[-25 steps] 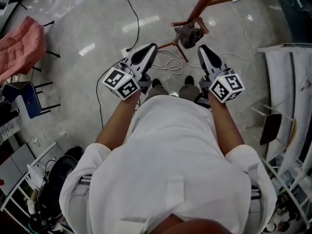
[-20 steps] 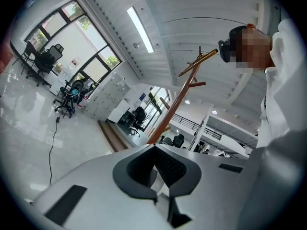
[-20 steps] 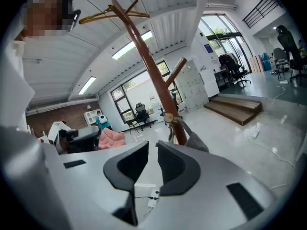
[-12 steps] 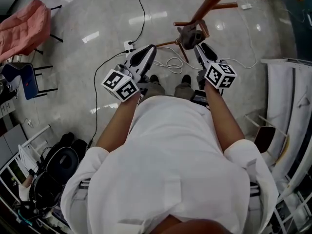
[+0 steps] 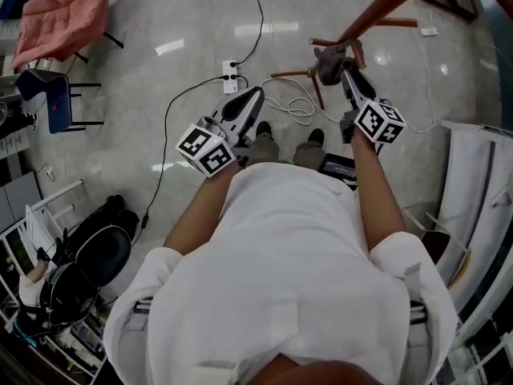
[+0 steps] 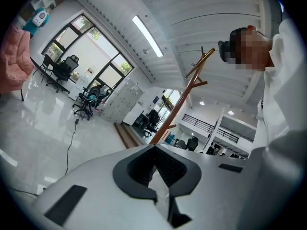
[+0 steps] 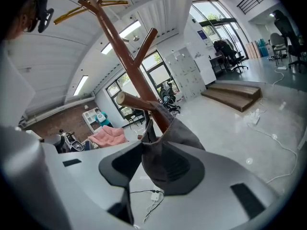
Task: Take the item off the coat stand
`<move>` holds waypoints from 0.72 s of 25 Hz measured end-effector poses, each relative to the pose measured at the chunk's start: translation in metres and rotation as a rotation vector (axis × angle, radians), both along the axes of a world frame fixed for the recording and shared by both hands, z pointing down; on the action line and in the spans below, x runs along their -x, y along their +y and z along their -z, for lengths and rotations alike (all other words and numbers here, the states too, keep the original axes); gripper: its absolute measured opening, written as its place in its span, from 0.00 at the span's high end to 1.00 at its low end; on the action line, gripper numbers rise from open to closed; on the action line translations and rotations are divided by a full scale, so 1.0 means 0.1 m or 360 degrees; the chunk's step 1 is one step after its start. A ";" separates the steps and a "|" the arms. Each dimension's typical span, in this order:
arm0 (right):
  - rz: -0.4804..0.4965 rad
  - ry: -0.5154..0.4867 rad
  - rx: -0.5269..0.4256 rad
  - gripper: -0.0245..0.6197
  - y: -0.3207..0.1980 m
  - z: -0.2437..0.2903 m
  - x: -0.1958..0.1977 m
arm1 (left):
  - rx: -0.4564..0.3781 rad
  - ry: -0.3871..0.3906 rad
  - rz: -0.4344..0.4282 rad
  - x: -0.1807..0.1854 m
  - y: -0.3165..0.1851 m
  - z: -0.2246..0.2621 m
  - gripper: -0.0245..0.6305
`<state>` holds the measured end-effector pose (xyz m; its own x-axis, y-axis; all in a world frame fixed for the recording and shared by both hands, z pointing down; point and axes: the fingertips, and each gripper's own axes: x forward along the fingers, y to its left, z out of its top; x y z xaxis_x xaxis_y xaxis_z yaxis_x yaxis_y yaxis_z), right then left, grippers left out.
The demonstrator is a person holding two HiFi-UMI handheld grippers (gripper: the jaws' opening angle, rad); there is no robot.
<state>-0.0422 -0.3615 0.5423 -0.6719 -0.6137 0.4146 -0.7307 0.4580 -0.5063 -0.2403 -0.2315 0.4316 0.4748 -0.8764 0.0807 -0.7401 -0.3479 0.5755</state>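
A small grey cloth item (image 5: 330,61) hangs on a low peg of the brown wooden coat stand (image 5: 389,2). My right gripper (image 5: 345,70) reaches up to it. In the right gripper view the grey item (image 7: 168,143) hangs from the peg of the coat stand (image 7: 129,61) down between the jaws of my right gripper (image 7: 158,148). Those jaws stand wide apart and the left one is clear of the cloth. My left gripper (image 5: 253,96) is held lower at the left, away from the stand. In its own view the left gripper (image 6: 154,147) has its tips together with nothing between them.
A white power strip (image 5: 231,76) with cables (image 5: 292,107) lies on the glossy floor by the stand's feet. A pink cloth (image 5: 60,14) lies over a chair at the far left, above a blue chair (image 5: 48,107). A black bag (image 5: 100,251) is lower left; white racks (image 5: 481,175) stand at the right.
My right gripper has moved forward and up to the grey item on the stand. My left gripper has stayed about where it was. The head view has shifted.
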 end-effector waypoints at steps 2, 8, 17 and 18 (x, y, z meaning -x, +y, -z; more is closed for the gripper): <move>0.0021 -0.0002 0.0002 0.76 0.01 0.00 0.08 | -0.0020 0.0003 0.0014 0.06 0.01 0.02 0.94; 0.0106 -0.0016 -0.0009 0.76 0.14 -0.02 0.28 | -0.0030 0.0011 0.0007 0.08 0.03 -0.01 0.94; -0.0014 0.0006 0.0021 0.82 0.17 -0.12 0.20 | -0.0021 0.0011 -0.0041 0.09 0.09 -0.08 0.94; -0.0025 0.0002 0.0015 0.82 0.21 -0.11 0.17 | -0.0015 0.0008 -0.0047 0.08 0.11 -0.09 0.94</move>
<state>-0.0589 -0.3410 0.5531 -0.6617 -0.6202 0.4212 -0.7384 0.4417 -0.5096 -0.2486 -0.2204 0.4403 0.5008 -0.8627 0.0699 -0.7266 -0.3751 0.5757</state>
